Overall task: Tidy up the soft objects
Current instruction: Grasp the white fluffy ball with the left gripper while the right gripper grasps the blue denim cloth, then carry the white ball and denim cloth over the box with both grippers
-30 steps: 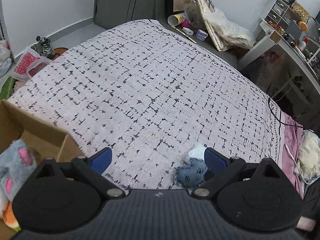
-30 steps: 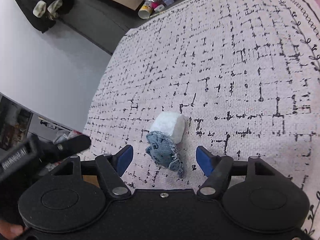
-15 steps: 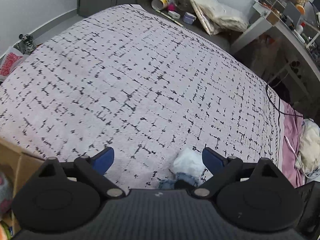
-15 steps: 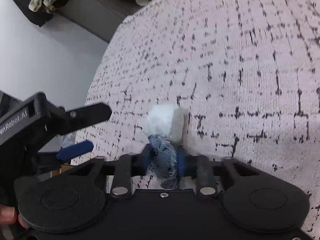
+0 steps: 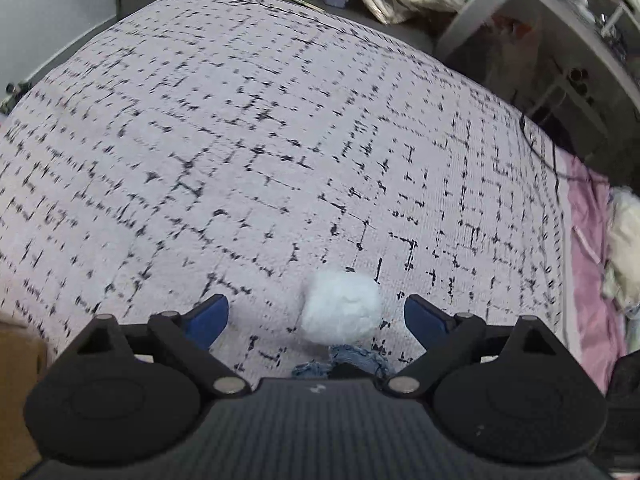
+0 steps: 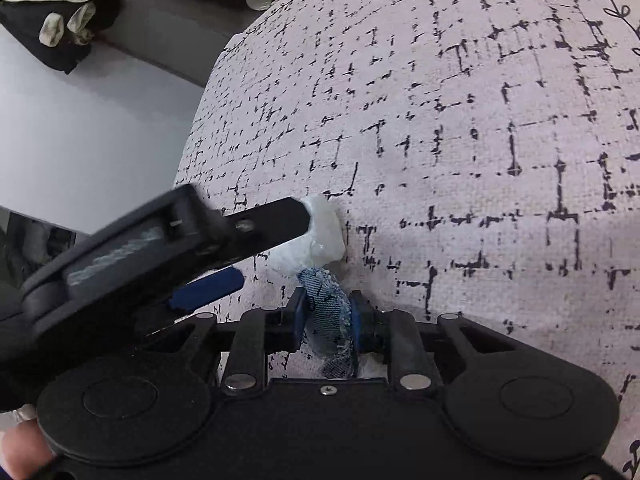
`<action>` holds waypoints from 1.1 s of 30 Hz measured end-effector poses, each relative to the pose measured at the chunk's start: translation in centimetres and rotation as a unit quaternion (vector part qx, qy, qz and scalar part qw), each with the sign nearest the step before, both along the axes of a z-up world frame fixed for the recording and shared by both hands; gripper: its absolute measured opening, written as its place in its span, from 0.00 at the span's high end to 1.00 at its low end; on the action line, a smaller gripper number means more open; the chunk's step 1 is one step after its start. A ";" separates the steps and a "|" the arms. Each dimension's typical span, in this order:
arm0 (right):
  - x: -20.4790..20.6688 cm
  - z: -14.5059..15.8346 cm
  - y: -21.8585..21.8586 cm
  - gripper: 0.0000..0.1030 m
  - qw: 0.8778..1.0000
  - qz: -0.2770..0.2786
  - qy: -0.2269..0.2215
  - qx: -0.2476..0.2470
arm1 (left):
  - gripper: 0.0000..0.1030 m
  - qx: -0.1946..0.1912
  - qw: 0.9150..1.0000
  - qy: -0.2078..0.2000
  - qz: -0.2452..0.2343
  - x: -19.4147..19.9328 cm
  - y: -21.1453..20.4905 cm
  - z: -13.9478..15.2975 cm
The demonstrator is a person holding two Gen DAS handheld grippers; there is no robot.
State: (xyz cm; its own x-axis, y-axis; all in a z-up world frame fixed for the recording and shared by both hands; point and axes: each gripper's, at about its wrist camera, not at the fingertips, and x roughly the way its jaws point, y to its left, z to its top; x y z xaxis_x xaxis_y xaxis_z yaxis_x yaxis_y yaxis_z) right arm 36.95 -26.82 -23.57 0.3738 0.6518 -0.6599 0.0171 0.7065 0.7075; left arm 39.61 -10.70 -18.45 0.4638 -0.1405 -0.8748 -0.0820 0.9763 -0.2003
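In the left wrist view, the left tongs (image 5: 316, 322) stand released, blue pads wide apart over the bed (image 5: 240, 140) with its black-dashed cover. The white fluffy ball (image 5: 341, 306) of the soft toy lies on the cover between the pads, touching neither. Just behind it, close to the tongs' body, only a frayed edge of the denim piece (image 5: 352, 356) shows. A cardboard box corner (image 5: 20, 360) sits at the tongs' left.

The right wrist view shows what the left hides: the right tongs (image 6: 328, 314) are clenched on the denim piece (image 6: 326, 300), pads pressed against both its sides. The white fluffy ball (image 6: 320, 236) lies just ahead of them on the bed (image 6: 480, 120), and the left tongs (image 6: 240, 252) reach in from the left, one black finger overlapping the ball.
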 end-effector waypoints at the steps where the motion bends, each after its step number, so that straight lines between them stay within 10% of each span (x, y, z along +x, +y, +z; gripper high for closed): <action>1: 0.0 -0.1 -0.1 0.79 1.000 -0.001 0.000 0.000 | 0.08 0.003 1.000 0.002 -0.002 0.2 -0.3 -0.2; 10: -0.3 -0.2 -0.5 0.79 1.000 -0.003 -0.003 -0.003 | 0.54 0.001 1.000 0.019 0.020 0.9 -0.3 -1.5; 33: -4.9 5.0 -0.5 0.79 0.995 -0.019 -0.081 -0.048 | 0.55 -0.011 0.998 -0.027 0.056 -8.7 4.8 5.3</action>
